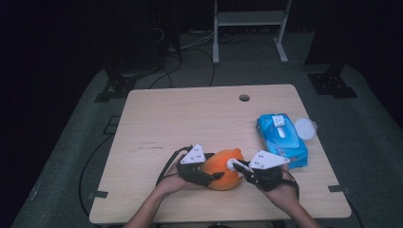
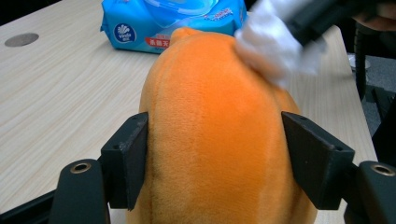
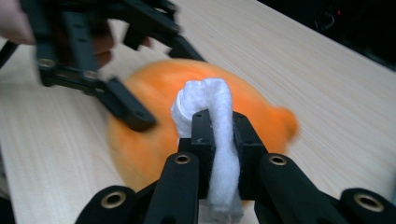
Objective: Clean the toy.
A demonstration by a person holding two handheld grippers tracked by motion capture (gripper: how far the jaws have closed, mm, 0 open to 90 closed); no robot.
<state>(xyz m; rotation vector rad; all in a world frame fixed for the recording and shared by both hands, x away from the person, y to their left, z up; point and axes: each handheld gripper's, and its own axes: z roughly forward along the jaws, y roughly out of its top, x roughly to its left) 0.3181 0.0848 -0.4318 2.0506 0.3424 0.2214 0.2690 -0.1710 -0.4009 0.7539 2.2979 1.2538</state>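
An orange plush toy (image 1: 222,169) lies near the table's front edge. My left gripper (image 1: 209,176) is shut on it, one jaw pressing each side of the orange plush toy (image 2: 212,140). My right gripper (image 1: 236,165) is shut on a white wipe (image 1: 231,164), and the wad of the white wipe (image 2: 275,49) touches the toy's top. In the right gripper view the white wipe (image 3: 210,121) stands up between the jaws of my right gripper (image 3: 218,128), against the orange plush toy (image 3: 154,135), with my left gripper (image 3: 123,105) beyond it.
A blue pack of wet wipes (image 1: 281,139) lies at the table's right side with its white lid (image 1: 304,128) flipped open; the same blue pack (image 2: 163,23) lies behind the toy. A round cable hole (image 1: 244,98) sits near the table's far edge.
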